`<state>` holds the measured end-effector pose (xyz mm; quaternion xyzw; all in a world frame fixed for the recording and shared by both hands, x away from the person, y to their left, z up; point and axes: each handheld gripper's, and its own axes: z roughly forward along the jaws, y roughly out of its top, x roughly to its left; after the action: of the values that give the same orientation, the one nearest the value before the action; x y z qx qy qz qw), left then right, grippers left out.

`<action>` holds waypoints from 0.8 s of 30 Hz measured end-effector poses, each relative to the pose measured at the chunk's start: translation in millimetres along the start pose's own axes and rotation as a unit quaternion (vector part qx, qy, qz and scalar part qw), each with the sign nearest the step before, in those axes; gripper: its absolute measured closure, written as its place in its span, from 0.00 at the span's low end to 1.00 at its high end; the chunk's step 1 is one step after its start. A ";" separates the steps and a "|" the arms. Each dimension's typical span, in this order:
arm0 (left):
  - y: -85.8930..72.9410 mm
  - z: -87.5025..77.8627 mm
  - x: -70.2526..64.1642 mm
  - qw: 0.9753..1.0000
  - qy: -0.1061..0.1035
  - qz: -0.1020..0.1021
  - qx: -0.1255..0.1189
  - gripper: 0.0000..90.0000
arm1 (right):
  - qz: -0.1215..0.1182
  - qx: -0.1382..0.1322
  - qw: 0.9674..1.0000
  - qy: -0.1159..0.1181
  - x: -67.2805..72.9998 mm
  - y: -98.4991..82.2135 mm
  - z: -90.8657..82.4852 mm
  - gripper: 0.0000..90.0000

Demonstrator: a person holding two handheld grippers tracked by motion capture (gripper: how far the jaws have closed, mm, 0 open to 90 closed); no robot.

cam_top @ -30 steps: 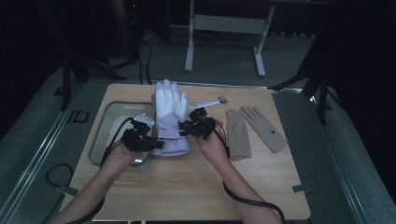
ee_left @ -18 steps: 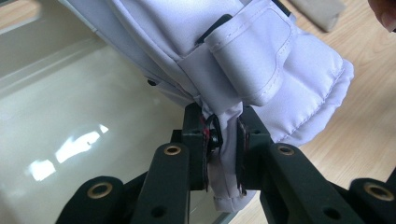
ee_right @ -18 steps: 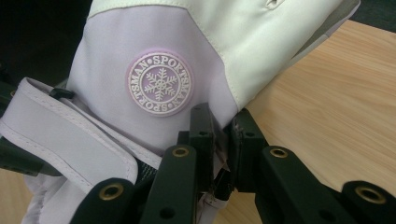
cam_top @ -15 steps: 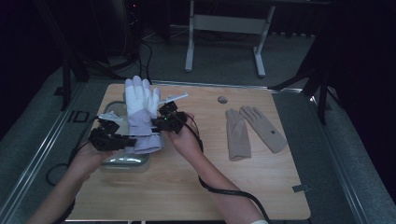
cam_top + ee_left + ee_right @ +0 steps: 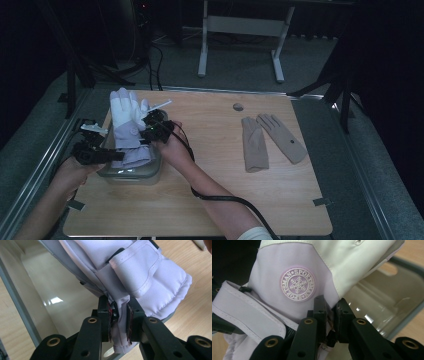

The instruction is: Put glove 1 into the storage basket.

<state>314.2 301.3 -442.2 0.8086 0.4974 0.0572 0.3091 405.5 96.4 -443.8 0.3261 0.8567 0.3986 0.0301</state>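
While the white-and-lilac ski glove hung over the clear glass container at the table's near left, the left gripper pinched its cuff edge and the right gripper clamped fabric below the snowflake badge. Two beige gloves lay well apart to the right.

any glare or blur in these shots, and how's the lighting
High view: dim, with a black surround and the wooden table lit. Left gripper view: bright and sharp on the white ski glove, with a glare patch on the clear container. Right gripper view: the snowflake badge is crisp, streaks of glare lie on the container wall, and the background is soft.
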 end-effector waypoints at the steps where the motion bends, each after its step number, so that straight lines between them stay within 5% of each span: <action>1: -1.5 2.6 1.0 1.000 -0.002 -0.002 0.006 0.86 | 0.001 0.002 1.000 0.001 -0.3 -1.7 3.9 0.90; 9: -8.2 23.4 6.3 0.999 -0.016 -0.015 0.044 0.85 | 0.019 0.039 0.999 0.007 -7.4 -17.6 24.8 0.90; 24: -8.5 39.4 8.8 0.996 -0.023 -0.034 0.078 0.80 | 0.041 0.102 0.994 0.008 -15.9 -27.4 45.7 0.89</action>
<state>327.8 293.9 -480.4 0.8138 0.5203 -0.0108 0.2585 417.6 104.6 -497.4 0.3591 0.8789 0.3128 -0.0268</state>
